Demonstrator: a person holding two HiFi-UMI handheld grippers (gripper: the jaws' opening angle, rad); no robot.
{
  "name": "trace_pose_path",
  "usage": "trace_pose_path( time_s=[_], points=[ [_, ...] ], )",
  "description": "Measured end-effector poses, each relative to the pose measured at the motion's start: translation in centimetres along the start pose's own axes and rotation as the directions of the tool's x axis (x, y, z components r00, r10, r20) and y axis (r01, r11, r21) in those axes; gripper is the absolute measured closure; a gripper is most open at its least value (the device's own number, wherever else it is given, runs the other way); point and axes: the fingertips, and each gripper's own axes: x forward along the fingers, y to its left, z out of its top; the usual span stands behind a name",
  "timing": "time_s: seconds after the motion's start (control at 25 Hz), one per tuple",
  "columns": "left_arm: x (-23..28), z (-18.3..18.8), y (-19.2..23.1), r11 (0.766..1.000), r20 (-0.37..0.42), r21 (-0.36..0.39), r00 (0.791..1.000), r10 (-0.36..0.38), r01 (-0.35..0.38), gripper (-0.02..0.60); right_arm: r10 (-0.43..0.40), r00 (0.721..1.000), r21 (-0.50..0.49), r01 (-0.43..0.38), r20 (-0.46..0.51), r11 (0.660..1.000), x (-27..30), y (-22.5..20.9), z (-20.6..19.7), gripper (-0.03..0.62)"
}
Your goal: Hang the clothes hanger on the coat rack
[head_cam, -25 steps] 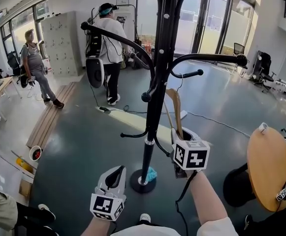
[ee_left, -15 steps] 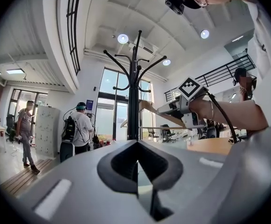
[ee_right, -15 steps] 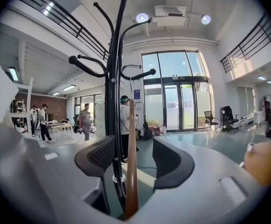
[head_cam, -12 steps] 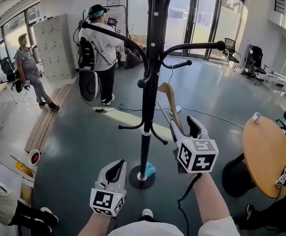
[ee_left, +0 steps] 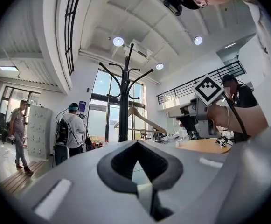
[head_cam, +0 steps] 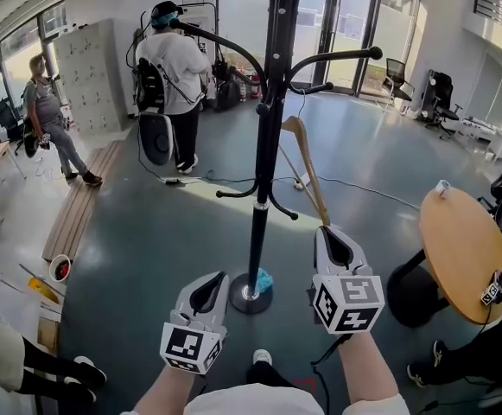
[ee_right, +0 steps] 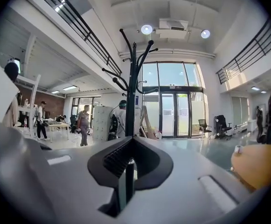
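Note:
The black coat rack [head_cam: 263,145] stands straight ahead, its round base [head_cam: 249,301] just beyond my grippers. A wooden hanger [head_cam: 307,167] hangs tilted from one of the rack's right-hand arms [head_cam: 320,87]. Its lower end comes down close to my right gripper [head_cam: 333,236], and I cannot tell whether they touch. That gripper is shut with nothing between its jaws. In the left gripper view the hanger [ee_left: 142,118] hangs beside the rack pole [ee_left: 123,106]. My left gripper [head_cam: 214,282] is low on the left of the pole, shut and empty.
A round wooden table [head_cam: 462,253] stands at the right. A person with a backpack [head_cam: 168,67] stands behind the rack, and another person [head_cam: 47,102] is at the far left by grey lockers [head_cam: 91,76]. Wooden planks [head_cam: 78,206] lie on the floor at left.
My right gripper held the hanger up by the rack, opened, then dropped back toward me and shut. The hanger stays hanging on the rack arm. The left gripper barely moved.

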Motion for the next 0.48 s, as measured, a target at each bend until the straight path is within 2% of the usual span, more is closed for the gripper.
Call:
trace_pose_path(
  time_s=[0.24, 0.48],
  points=[
    [-3.8, 0.9, -1.4, 1.0, 0.013, -0.003, 1.0, -0.023, 0.023, 0.581, 0.054, 0.997, 0.067, -0.05, -0.054, 0.997, -4.8, 3.7, -5.9, 0.566],
    [-7.6, 0.2, -2.6, 0.999, -0.001, -0.006, 0.999, -0.042, 0.042, 0.581, 0.041, 0.994, 0.079, -0.033, -0.1, 0.996, -9.0, 6.6, -10.9, 0.567]
  ],
)
